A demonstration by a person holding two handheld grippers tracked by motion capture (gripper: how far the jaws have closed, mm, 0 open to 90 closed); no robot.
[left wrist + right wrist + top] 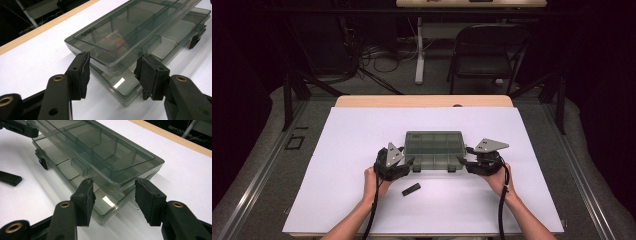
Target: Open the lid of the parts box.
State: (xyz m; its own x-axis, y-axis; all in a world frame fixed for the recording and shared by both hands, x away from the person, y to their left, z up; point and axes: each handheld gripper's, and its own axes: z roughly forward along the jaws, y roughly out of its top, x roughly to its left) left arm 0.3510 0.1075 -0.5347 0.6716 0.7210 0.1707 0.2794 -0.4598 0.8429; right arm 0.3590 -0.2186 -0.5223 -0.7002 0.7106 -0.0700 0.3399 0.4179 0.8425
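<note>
The organizer box (434, 150) sits mid-tabletop (352, 150), lid (125, 32) raised off its base. The left gripper (112, 72) and right gripper (113, 200) straddle its near corners, jaws apart. Bare tabletop surrounds it; a black clip (411, 189) lies near.

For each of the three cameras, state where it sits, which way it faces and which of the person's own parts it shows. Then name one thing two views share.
High view: above the near side, facing forward and down on the table; forearms, both claws.
Left gripper view: on the left claw, facing the box corner; two jaws.
Right gripper view: on the right claw, facing the opposite corner; two jaws.
Shared: the box, lid ajar.
</note>
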